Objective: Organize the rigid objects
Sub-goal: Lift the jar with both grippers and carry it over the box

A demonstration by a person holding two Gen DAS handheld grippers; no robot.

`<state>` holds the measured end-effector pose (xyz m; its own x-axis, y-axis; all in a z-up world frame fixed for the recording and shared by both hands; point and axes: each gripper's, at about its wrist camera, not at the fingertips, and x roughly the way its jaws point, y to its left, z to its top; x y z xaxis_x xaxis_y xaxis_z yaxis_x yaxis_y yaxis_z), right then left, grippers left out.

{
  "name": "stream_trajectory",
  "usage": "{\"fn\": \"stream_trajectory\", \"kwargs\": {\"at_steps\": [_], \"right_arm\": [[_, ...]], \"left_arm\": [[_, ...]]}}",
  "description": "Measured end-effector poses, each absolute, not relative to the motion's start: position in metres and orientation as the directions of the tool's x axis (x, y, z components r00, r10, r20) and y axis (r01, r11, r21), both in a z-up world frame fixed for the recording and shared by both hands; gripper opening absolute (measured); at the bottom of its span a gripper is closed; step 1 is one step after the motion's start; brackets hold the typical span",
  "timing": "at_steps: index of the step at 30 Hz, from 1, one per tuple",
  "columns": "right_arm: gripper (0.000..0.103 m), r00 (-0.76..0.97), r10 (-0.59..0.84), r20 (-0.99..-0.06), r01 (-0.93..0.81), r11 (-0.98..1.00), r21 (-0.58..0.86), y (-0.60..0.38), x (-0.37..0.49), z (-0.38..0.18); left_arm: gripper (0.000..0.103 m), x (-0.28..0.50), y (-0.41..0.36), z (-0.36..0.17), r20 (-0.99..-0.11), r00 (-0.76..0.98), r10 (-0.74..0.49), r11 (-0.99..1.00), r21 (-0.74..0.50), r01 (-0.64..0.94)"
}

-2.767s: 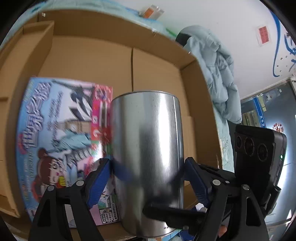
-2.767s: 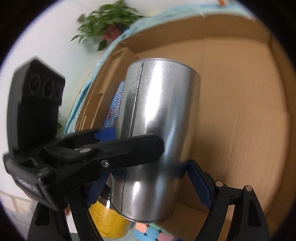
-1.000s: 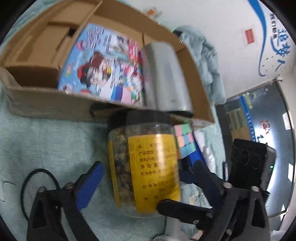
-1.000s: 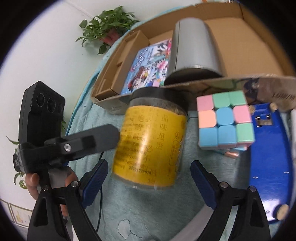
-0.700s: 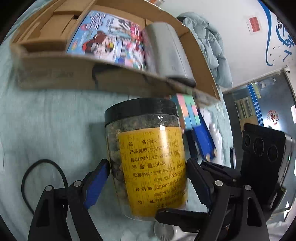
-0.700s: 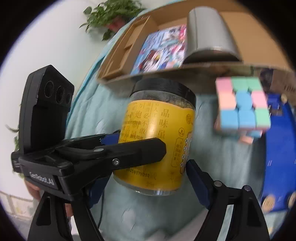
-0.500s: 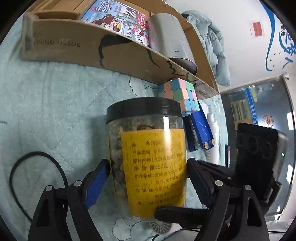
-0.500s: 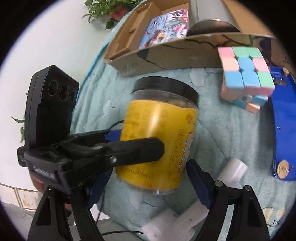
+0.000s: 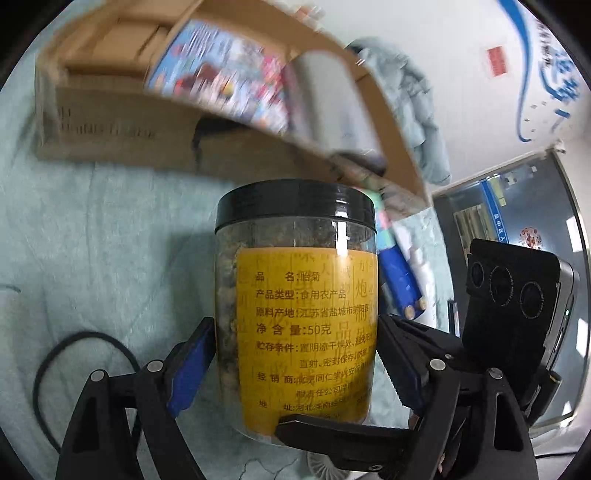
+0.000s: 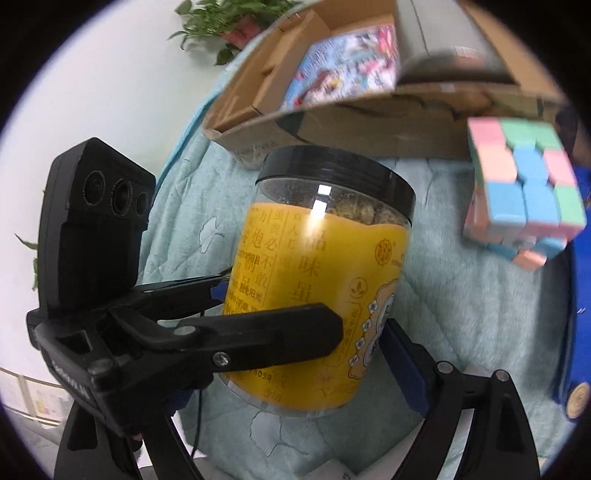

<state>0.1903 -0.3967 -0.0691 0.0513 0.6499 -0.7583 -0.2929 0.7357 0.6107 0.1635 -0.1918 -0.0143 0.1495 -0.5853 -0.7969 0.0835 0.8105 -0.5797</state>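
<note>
A clear jar with a black lid and yellow label is held between both grippers, above the teal quilt. My left gripper is shut on its lower sides. My right gripper is shut on the jar from the other side. Behind it, the cardboard box holds a colourful picture book and a metal can lying down. The box, book and can also show in the right wrist view.
A pastel puzzle cube lies on the teal quilt right of the jar, with a blue case beside it. A black cable loops on the quilt at left. A potted plant stands behind the box.
Both grippers let go of the metal can in the box, came back out and closed on the jar. Since then the jar has been lifted and tipped toward the box.
</note>
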Motion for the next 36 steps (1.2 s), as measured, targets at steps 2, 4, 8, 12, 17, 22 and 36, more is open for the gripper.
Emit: {"fn": "stream_trajectory", "kwargs": {"at_steps": [2, 4, 8, 12, 17, 22, 36], "right_arm": [[0.089, 0.111, 0.653, -0.749, -0.334, 0.734, 0.591, -0.400, 0.187, -0.057], [0.089, 0.180, 0.661, -0.728, -0.381, 0.730, 0.568, -0.403, 0.183, -0.043], [0.089, 0.331, 0.675, -0.660, -0.482, 0.722, 0.496, -0.411, 0.176, -0.013], [0.088, 0.456, 0.673, -0.583, -0.555, 0.727, 0.405, -0.419, 0.169, 0.016], [0.088, 0.534, 0.670, -0.516, -0.586, 0.733, 0.345, -0.432, 0.165, 0.036], [0.088, 0.574, 0.666, -0.477, -0.600, 0.738, 0.308, -0.449, 0.164, 0.040], [0.088, 0.626, 0.643, -0.442, -0.623, 0.753, 0.212, -0.467, 0.193, 0.058]], "left_arm": [[0.083, 0.159, -0.193, 0.003, -0.785, 0.212, -0.583, 0.812, -0.568, 0.130], [0.083, 0.156, -0.197, 0.024, -0.764, 0.281, -0.580, 0.815, -0.546, 0.195], [0.083, 0.146, -0.209, 0.069, -0.702, 0.412, -0.581, 0.813, -0.477, 0.333], [0.083, 0.140, -0.223, 0.105, -0.631, 0.505, -0.589, 0.805, -0.409, 0.429], [0.083, 0.133, -0.228, 0.127, -0.567, 0.561, -0.603, 0.795, -0.367, 0.483], [0.083, 0.139, -0.248, 0.142, -0.540, 0.585, -0.605, 0.791, -0.327, 0.517], [0.083, 0.172, -0.288, 0.154, -0.488, 0.623, -0.612, 0.781, -0.249, 0.572]]}}
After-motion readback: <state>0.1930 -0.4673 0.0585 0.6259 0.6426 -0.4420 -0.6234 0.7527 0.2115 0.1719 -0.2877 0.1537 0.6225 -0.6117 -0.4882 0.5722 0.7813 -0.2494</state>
